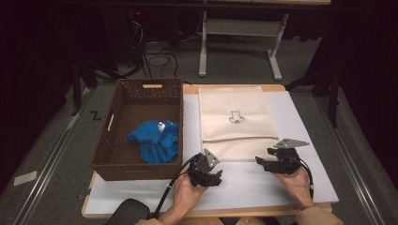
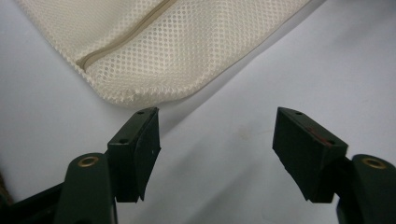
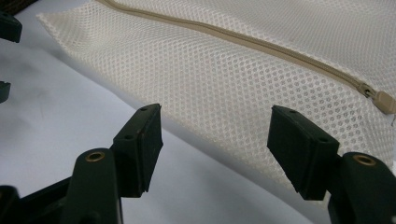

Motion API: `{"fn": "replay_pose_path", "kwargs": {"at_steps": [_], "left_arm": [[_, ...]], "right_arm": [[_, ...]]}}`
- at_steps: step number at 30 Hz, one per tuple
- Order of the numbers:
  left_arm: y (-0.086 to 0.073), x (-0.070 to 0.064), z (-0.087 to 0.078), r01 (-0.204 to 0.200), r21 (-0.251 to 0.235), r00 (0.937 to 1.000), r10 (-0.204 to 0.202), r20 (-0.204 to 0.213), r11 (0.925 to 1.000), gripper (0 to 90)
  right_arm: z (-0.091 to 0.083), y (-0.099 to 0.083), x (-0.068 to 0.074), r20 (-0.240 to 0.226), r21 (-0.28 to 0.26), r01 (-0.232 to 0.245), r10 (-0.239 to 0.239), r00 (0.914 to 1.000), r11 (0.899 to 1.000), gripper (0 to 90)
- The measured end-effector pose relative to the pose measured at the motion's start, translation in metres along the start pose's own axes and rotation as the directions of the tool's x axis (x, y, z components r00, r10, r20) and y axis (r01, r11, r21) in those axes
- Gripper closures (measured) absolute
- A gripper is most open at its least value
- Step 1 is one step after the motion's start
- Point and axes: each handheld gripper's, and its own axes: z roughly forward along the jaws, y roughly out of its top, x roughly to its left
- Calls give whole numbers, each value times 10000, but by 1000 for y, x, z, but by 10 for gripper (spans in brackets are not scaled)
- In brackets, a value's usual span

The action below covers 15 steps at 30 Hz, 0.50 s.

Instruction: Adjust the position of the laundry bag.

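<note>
So the cream mesh laundry bag (image 1: 236,123) is lying flat on the white table mat (image 1: 300,183), just right of the brown wicker basket (image 1: 123,136). Its zipper (image 3: 261,44) runs across near the bag's front edge, with the pull (image 3: 384,101) sitting at the bag's right end.

The left gripper (image 1: 210,176) hovers just off the bag's front-left corner, jaws spread wide with nothing between them; in the left gripper view that rounded corner of the bag (image 2: 140,60) sits just beyond the jaw tips, not touching.

The right gripper (image 1: 272,163) is at the bag's front-right corner, jaws also wide apart and empty, right over the mesh edge. Can't tell if a jaw actually touches the fabric.

Left of the bag, inside the basket, there's a crumpled blue garment (image 1: 156,140) against the basket's right wall.
</note>
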Motion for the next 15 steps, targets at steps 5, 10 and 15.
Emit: {"fn": "replay_pose_path", "kwargs": {"at_steps": [5, 10, 15], "left_arm": [[2, -1, -1, -209, -41, 9996, 210, 161, 9998, 331], [3, -2, -1, -51, 133, 9988, 44, 494, 9999, 342], [3, -6, 1, -211, 289, 9995, 203, 246, 9994, 359]], "right_arm": [[-2, 0, 0, -88, -174, 54, -56, 9999, 9998, 360], [-1, 1, 2, -232, -121, -3, 0, 9997, 9999, 346], [1, 1, 0, -429, 27, -262, 263, 9987, 9997, 314]]}}
